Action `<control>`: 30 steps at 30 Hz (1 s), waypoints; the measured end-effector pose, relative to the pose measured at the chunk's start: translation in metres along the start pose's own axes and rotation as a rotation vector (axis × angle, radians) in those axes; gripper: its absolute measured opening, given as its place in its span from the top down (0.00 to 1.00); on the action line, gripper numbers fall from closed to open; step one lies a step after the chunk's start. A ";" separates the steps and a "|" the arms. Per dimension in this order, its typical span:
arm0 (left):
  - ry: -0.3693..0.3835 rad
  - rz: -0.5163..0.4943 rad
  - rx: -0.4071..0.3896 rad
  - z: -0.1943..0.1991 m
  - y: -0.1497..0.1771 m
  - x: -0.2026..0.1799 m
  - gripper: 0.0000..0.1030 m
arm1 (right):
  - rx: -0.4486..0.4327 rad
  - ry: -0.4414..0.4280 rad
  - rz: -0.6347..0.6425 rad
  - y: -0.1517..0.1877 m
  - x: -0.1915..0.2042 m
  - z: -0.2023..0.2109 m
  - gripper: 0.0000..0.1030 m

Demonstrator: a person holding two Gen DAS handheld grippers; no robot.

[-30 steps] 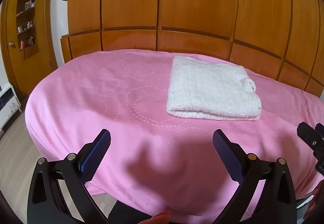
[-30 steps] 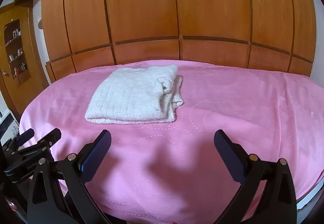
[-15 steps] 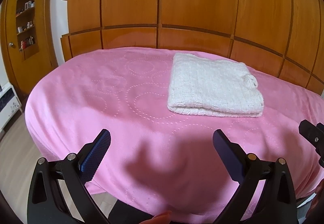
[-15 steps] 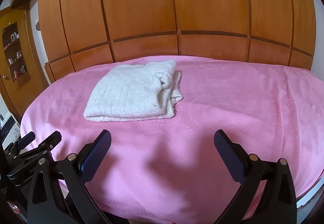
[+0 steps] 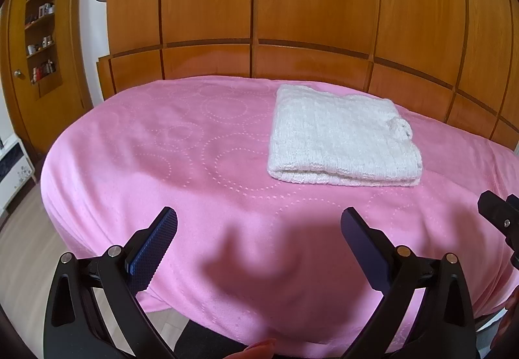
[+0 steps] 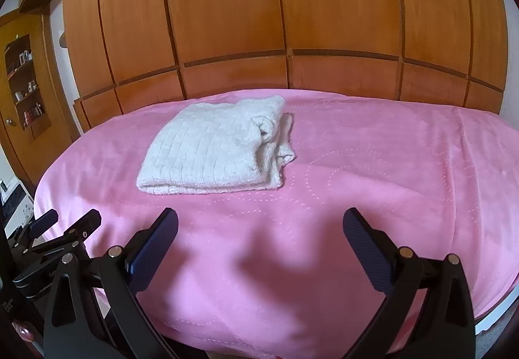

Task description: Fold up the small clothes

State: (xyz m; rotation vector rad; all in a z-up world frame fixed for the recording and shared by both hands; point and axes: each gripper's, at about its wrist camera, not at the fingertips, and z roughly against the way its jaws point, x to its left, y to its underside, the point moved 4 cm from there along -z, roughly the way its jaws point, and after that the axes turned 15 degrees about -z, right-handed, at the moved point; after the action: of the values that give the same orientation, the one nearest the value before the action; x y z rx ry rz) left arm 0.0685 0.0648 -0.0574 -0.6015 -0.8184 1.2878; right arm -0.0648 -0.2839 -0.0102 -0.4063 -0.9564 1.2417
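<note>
**A:** White knit, folded up neat — that's the small garment (image 5: 343,145) lying on the pink blanket (image 5: 162,158), out toward the far side by the wooden wardrobe (image 5: 292,8). Where are the grippers sitting?

**B:** Both are hanging back over the near edge of the bed. The left gripper (image 5: 259,229) is hovering with its jaws spread wide, gripping nothing, and the garment is lying well ahead of it and off to its right. Pink blanket is showing between the fingers, nothing else.

**A:** And the other one?

**B:** The right gripper (image 6: 259,229) is doing the same — jaws wide apart, empty, well apart from the cloth. From its camera the garment (image 6: 217,148) is lying ahead and to the left, with the bunched, looser layers facing the right side of the bed. So the garment is sitting roughly between the two lines of sight, touching neither tool.

**A:** Each one catching the other?

**B:** Yes, the right gripper (image 5: 501,219) is peeking in at the left camera's right edge, and the left gripper (image 6: 65,229) is showing at the lower left of the right camera.

**A:** Any writing, labels, brands?

**B:** There is some faint lettering on the left gripper's body, but it's too small to read. The items on the shelves (image 5: 40,34) in the door at the left are too tiny to make out as well.
</note>
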 end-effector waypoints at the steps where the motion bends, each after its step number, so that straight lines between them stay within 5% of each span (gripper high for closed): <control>1: 0.000 0.001 0.001 0.000 0.000 0.001 0.03 | 0.002 0.000 0.001 0.001 0.000 0.000 0.02; 30: -0.013 -0.064 0.018 -0.001 0.003 -0.002 0.03 | 0.031 0.015 -0.014 0.006 -0.001 -0.007 0.02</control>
State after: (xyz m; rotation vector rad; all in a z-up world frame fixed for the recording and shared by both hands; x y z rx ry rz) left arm 0.0673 0.0631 -0.0610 -0.5491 -0.8299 1.2409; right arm -0.0625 -0.2816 -0.0191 -0.3836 -0.9248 1.2379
